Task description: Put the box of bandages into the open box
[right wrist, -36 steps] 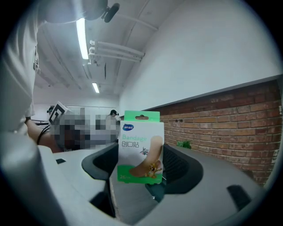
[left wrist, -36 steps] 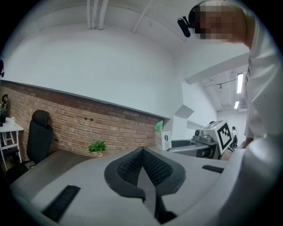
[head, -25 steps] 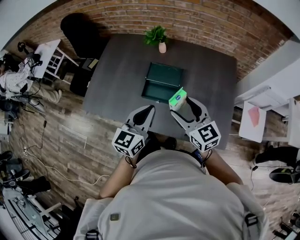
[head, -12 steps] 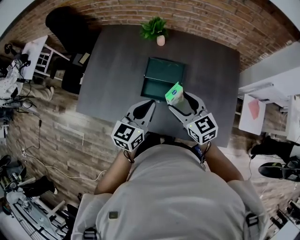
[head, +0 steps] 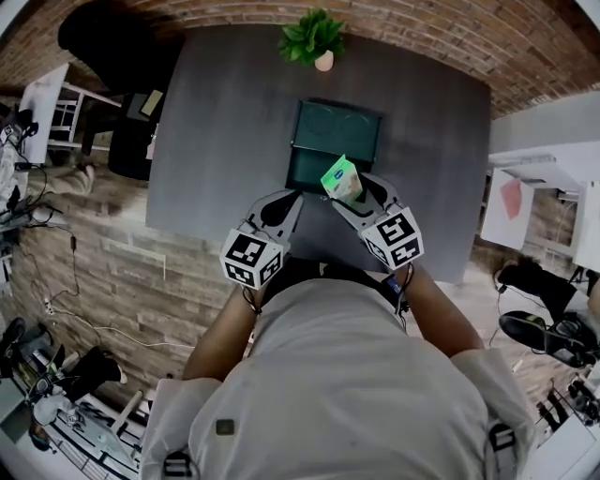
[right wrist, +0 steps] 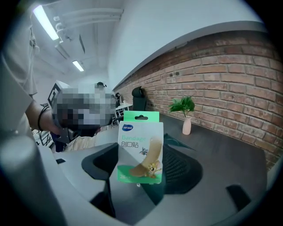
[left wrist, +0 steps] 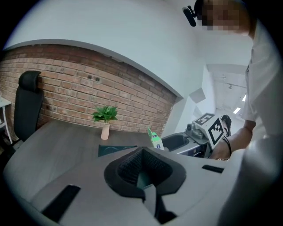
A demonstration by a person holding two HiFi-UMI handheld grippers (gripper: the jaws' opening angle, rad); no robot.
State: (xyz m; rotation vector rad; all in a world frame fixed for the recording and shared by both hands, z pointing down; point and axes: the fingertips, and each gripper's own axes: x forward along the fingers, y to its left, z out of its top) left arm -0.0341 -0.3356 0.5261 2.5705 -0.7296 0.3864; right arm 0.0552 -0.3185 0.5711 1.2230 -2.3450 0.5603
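The box of bandages [head: 340,179] is green and white; it stands upright between the jaws of my right gripper [head: 347,193], which is shut on it. In the right gripper view its printed face [right wrist: 140,148] fills the middle between the black pads. It hangs over the near edge of the open dark green box [head: 337,134], which lies on the grey table [head: 225,122]. My left gripper [head: 292,196] hovers just left of it with its jaws together and nothing held. The left gripper view shows the bandage box [left wrist: 155,139] and the open box [left wrist: 116,150] ahead.
A potted plant [head: 312,42] stands at the table's far edge, behind the open box. A black chair [head: 103,28] sits at the far left corner. White furniture [head: 534,187] lies to the right. A brick wall runs along the far side.
My right gripper has carried the bandage box forward and left, from beside the open box to over its near edge. The left gripper has stayed beside it, jaws together.
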